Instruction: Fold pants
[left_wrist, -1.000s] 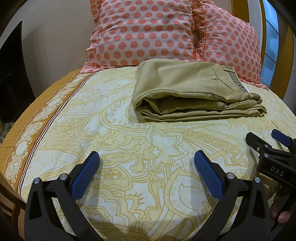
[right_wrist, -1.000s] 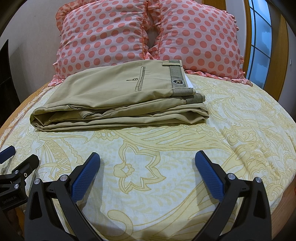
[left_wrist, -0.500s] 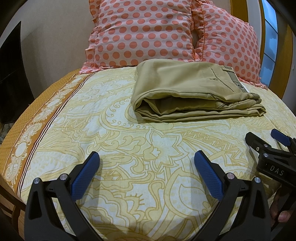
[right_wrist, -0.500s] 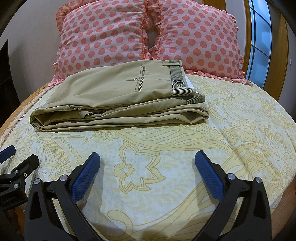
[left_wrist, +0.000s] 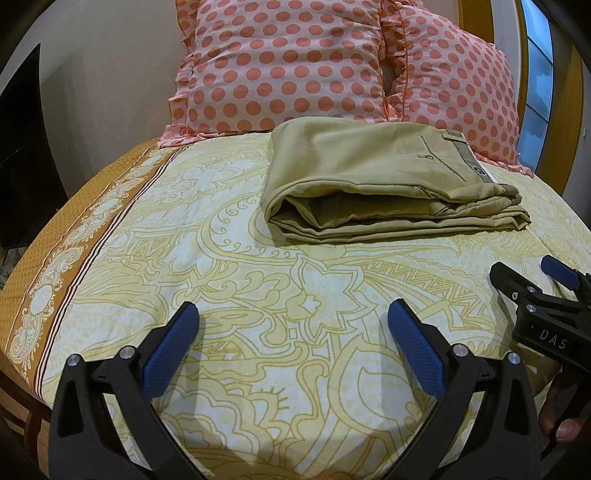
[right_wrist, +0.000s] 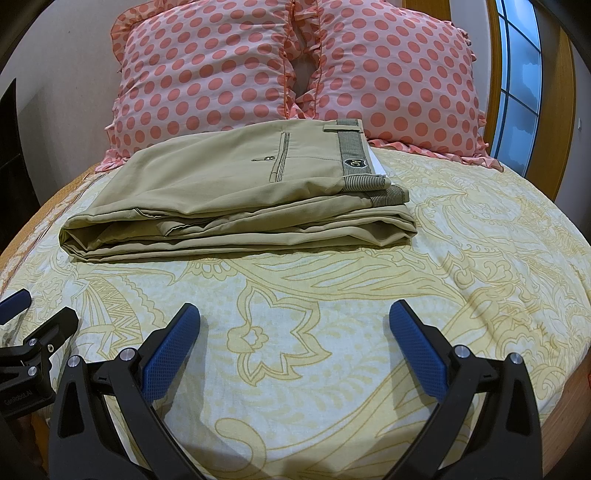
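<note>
Khaki pants (left_wrist: 376, 181) lie folded in a flat stack on the bed, waistband to the right, just in front of the pillows. They also show in the right wrist view (right_wrist: 236, 199). My left gripper (left_wrist: 291, 314) is open and empty, held over the sheet well short of the pants. My right gripper (right_wrist: 293, 314) is open and empty, also short of the pants. The right gripper shows at the right edge of the left wrist view (left_wrist: 532, 280); the left gripper shows at the left edge of the right wrist view (right_wrist: 33, 314).
The bed has a yellow patterned sheet (left_wrist: 229, 280) with an orange border on the left (left_wrist: 55, 258). Two pink polka-dot pillows (right_wrist: 207, 70) (right_wrist: 391, 70) lean behind the pants. A window (right_wrist: 517, 92) is at the far right.
</note>
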